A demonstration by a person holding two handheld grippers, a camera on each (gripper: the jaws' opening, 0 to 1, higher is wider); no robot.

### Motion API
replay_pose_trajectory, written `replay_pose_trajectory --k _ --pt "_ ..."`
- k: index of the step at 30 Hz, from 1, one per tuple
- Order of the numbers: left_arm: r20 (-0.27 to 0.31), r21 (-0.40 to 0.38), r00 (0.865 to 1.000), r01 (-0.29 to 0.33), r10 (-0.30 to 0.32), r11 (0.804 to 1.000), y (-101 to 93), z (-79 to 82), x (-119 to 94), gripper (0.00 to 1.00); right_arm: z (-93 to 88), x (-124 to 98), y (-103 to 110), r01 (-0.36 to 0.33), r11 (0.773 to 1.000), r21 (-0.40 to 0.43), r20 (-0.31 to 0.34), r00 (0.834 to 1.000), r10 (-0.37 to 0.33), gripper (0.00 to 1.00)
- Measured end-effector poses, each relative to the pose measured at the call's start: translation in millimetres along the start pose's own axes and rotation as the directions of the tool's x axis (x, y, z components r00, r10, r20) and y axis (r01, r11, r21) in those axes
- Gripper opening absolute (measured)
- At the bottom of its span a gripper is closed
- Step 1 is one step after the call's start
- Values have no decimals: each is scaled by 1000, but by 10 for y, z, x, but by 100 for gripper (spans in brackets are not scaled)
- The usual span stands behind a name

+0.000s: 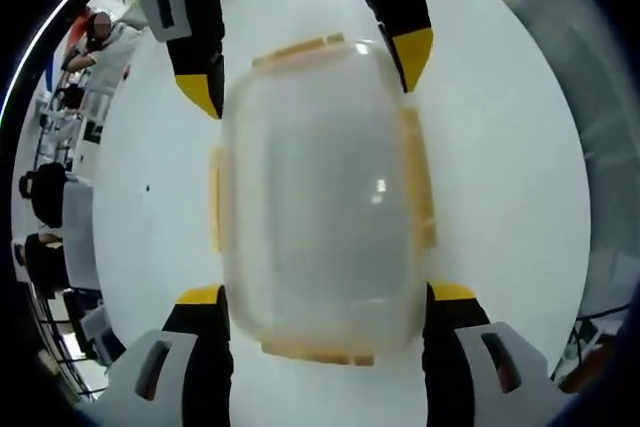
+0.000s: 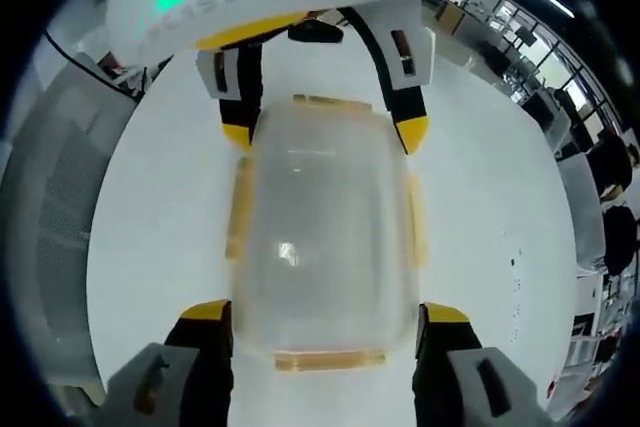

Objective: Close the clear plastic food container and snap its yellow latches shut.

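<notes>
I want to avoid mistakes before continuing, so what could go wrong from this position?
1. The clear plastic food container with yellow latches sits on a smooth white table; uneven pressing may slide it.
2. The left tool and the right tool straddle opposite ends; squeezing could flex the thin walls.
3. Whether the latches are snapped is unclear through the blur, so one might stay open.
</notes>
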State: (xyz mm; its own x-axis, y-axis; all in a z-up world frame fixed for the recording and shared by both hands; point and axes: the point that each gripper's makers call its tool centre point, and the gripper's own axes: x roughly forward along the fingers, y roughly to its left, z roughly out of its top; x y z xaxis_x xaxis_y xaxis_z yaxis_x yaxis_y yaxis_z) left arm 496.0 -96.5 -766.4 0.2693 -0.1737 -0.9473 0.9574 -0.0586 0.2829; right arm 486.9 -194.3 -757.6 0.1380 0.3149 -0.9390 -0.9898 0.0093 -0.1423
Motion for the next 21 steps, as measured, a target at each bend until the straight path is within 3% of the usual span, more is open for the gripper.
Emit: replay_pose_trajectory --k 4,9,17,21 --pt "15 -37 1000 0 1 999 14 4 -48 75 35 -63 -71 35 999 9 25 999 -35 79" --pt "34 -80 999 -7 10 997 47 -15 -138 76 29 -156 -74 48 998 30 38 998 -49 78" --pt "68 -172 996 -40 52 984 28 -86 -284 76 27 -295 -8 85 991 102 110 989 -96 78" --pt "62 -194 996 -48 61 980 -39 -148 -316 77 -45 -317 41 95 989 117 102 989 -107 79"
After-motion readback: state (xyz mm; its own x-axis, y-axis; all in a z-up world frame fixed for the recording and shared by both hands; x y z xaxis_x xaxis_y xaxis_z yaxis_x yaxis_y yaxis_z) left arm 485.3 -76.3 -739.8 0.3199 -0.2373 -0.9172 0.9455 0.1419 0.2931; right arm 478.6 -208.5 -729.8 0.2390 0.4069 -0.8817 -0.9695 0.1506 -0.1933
